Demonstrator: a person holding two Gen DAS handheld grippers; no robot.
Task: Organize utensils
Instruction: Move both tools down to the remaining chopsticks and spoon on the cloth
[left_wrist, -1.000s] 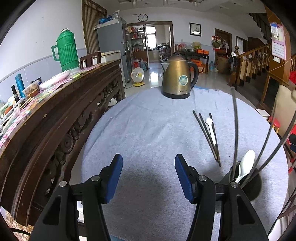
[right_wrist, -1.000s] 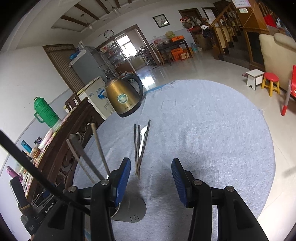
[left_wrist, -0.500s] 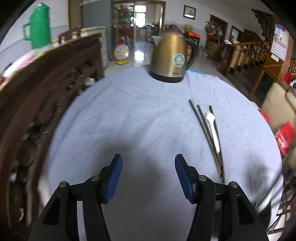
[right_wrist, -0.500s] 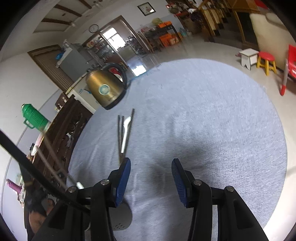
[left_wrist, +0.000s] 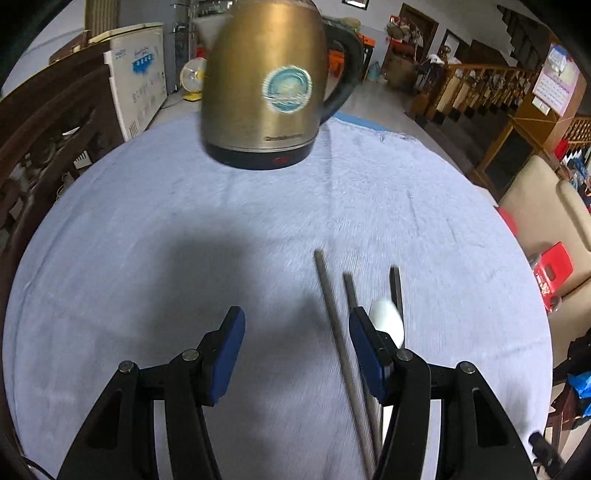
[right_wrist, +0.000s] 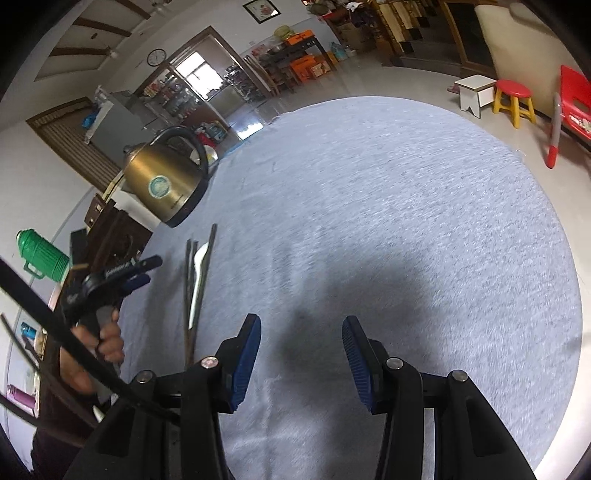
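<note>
Several dark chopsticks and a white spoon lie side by side on the grey tablecloth. My left gripper is open and empty, low over the cloth; one chopstick runs between its fingers and the spoon lies just beyond its right finger. In the right wrist view the chopsticks and spoon lie left of my right gripper, which is open and empty. The left gripper shows there in a hand. Dark chopsticks cross the left edge; the holder is hidden.
A brass electric kettle stands at the far side of the round table, straight beyond the left gripper. A dark carved wooden sideboard borders the table's left side. A green thermos stands on it. Stools stand on the floor beyond.
My left gripper has moved forward and down toward the chopsticks and spoon, and the kettle looms larger. My right gripper has moved forward and tilted down; the holder has dropped out of view.
</note>
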